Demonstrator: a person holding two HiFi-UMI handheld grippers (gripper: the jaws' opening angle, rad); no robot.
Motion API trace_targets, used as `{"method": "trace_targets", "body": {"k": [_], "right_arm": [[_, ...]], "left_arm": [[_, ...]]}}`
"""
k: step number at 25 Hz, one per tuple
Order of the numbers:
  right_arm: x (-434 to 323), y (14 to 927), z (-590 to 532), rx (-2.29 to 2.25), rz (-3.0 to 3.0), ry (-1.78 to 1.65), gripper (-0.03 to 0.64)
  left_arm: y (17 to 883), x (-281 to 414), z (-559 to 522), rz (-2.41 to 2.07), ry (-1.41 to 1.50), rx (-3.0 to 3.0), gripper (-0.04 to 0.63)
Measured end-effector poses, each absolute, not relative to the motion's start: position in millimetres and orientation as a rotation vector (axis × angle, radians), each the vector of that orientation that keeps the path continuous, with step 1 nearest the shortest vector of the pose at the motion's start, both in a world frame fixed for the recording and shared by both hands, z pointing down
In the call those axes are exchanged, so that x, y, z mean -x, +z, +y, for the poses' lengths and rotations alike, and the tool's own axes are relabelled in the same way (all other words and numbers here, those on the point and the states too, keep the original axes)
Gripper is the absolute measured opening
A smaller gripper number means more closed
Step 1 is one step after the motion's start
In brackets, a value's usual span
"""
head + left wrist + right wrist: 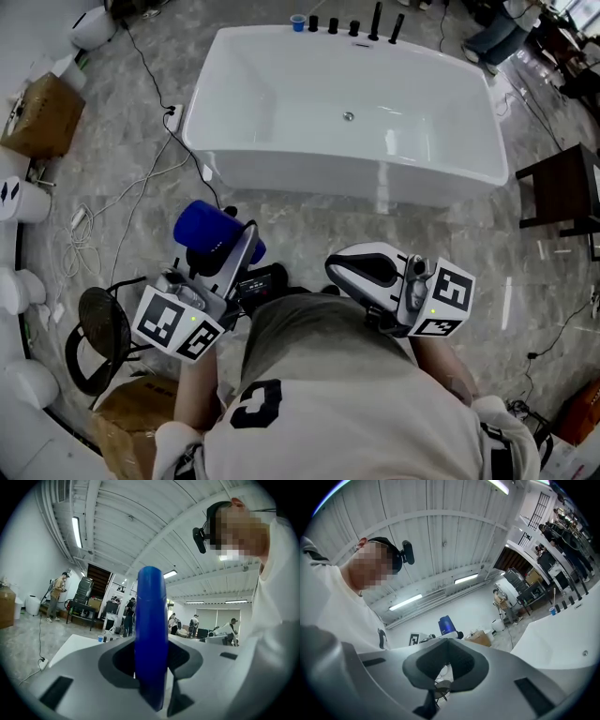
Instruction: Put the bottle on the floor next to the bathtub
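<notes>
A blue bottle [208, 232] is clamped in my left gripper [230, 248], held above the grey marble floor [309, 220] on the near side of the white bathtub [281, 159]. In the left gripper view the bottle [151, 634] stands upright between the grey jaws and fills the gap, with the bathtub [77, 644] beyond. My right gripper [336, 268] hovers to the right of the bottle, its white jaws closed together with nothing in them. In the right gripper view the jaw tips [447, 640] meet, and the blue bottle [446, 625] shows behind them.
Black taps [375, 23] and a blue cup [298, 22] line the tub's far rim. Cables [141, 187] trail over the floor at left, near a cardboard box [42, 117]. A black round stool [98, 337] and another box [127, 422] sit close left; a dark table [567, 187] stands right.
</notes>
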State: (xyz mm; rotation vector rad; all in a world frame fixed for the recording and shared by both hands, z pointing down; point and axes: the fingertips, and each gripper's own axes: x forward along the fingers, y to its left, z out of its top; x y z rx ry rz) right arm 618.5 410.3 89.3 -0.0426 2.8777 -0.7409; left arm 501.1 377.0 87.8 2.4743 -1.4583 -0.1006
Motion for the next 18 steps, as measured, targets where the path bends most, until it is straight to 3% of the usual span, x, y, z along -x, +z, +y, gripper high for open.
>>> {"method": "trace_targets", "body": {"k": [18], "right_arm": [[-601.5, 98.4, 397.4, 0.027, 2.879, -0.829, 0.028]], "left_arm": [[91.4, -499.2, 372.5, -1.468, -0.074, -2.456, 0.187]]}}
